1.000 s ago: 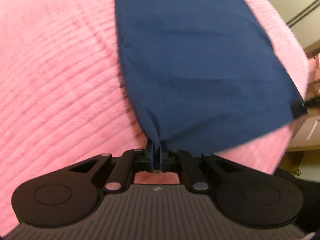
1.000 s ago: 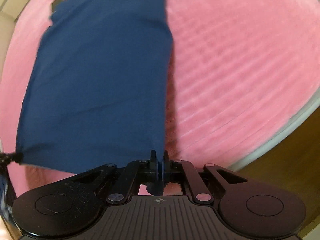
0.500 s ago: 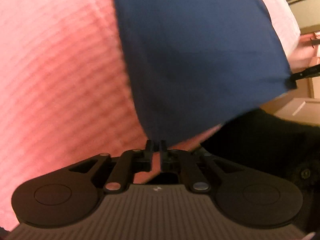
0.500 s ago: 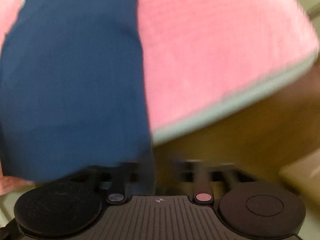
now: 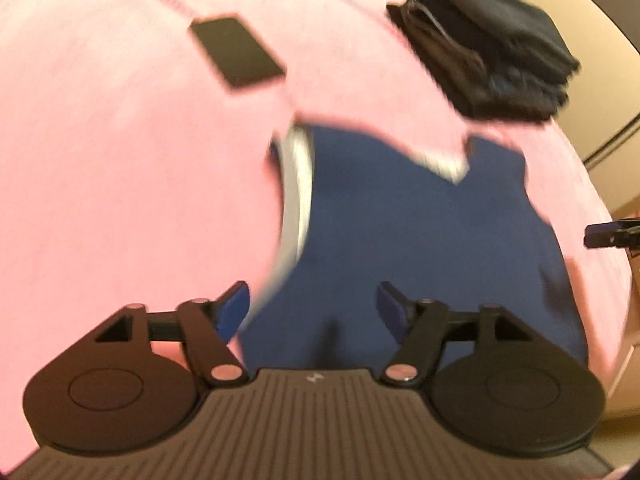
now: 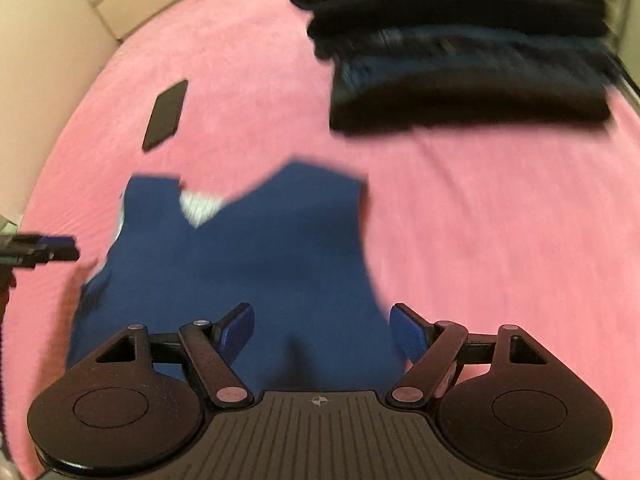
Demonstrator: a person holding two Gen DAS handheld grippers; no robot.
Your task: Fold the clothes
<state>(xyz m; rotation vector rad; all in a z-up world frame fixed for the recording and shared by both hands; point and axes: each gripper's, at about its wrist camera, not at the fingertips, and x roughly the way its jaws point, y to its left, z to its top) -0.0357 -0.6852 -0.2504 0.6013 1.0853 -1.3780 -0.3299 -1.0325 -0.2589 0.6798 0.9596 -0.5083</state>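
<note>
Two hand-held grippers: both spread wide, nothing between the blue pads, both views motion-blurred.
Left hand-held gripper (image 5: 314,304): jaws far apart, hovering over the near edge of the navy blue sleeveless garment (image 5: 420,248); not touching the cloth as far as I can tell.
Left pads: blue fingertips (image 5: 232,310), one over the garment's left border by the pink cover, the other over blue cloth.
Right hand-held gripper (image 6: 322,326): jaws far apart, empty, above the near edge of the same garment (image 6: 248,256).
Right pads: blue fingertips (image 6: 408,332), the right one just past the garment's right border, the left one over blue cloth.
Other gripper seen: left gripper's tip pokes in at the left edge of the right wrist view, beside the garment's left border; right gripper's tip shows at the right edge of the left wrist view.
Garment position: lying spread on the pink fuzzy bed cover (image 5: 120,160), notch edge pointing away from the grippers, light grey-white lining showing at the notch and along the left armhole.
Bed cover in right view: pink surface (image 6: 500,220) all around the garment.
Black flat phone (image 5: 238,52): on the cover beyond the garment, to its far left, apart from it; also seen (image 6: 166,114).
Stack of dark folded clothes (image 5: 488,48): on the far right part of the bed, beyond the garment, not touching it; right view (image 6: 468,52).
</note>
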